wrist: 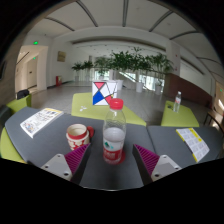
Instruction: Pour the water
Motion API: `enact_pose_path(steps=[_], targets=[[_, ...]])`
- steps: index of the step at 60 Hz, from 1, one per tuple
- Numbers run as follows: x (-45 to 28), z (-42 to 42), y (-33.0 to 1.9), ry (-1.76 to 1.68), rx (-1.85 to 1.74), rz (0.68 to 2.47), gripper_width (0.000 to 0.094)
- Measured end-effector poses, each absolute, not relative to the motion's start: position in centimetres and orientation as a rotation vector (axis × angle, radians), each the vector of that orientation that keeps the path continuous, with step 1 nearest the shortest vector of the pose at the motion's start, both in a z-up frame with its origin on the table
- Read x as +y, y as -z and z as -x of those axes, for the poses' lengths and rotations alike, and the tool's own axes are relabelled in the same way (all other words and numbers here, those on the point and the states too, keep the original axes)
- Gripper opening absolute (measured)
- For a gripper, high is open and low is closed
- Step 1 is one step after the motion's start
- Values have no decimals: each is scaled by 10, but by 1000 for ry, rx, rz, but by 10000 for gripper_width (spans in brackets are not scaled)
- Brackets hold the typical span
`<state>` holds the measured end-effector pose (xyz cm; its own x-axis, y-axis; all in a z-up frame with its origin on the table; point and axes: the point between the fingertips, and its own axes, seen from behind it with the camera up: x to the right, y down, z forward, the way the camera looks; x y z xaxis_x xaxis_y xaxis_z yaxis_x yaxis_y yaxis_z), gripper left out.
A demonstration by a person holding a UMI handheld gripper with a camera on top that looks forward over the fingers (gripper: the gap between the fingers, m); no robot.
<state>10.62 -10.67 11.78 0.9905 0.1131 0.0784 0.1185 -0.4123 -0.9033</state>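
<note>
A clear plastic water bottle (115, 132) with a red cap and a red-and-white label stands upright on the grey table (150, 138). To its left stands a red-and-cream cup (77, 134). My gripper (112, 160) is open, its magenta pads (76, 158) spread wide at either side. The bottle stands just ahead of the fingers, in line with the gap between them, with clear space at both sides. Nothing is held.
A printed sheet (40, 121) lies at the left of the table and another (193, 143) at the right. A blue, red and white sign (104, 94) stands behind the bottle. A second bottle (178, 101) stands far right. Yellow-green chairs (181, 116) and plants lie beyond.
</note>
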Motion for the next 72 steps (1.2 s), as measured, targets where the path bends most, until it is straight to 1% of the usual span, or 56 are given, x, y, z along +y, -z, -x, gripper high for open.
enact_pose_path(steps=[8, 13, 25, 35, 43, 58, 72], targets=[[-186, -97, -146, -30, -68, 2038, 849], [-237, -88, -161, -16, -54, 2044, 860], [-365, -73, -202, 10, -33, 2056, 853], [-452, -64, -233, 32, -29, 2056, 851], [-495, -61, -252, 45, -37, 2040, 851], [-535, -57, -274, 74, -67, 2016, 851], [-544, -60, -276, 105, -67, 2013, 851]])
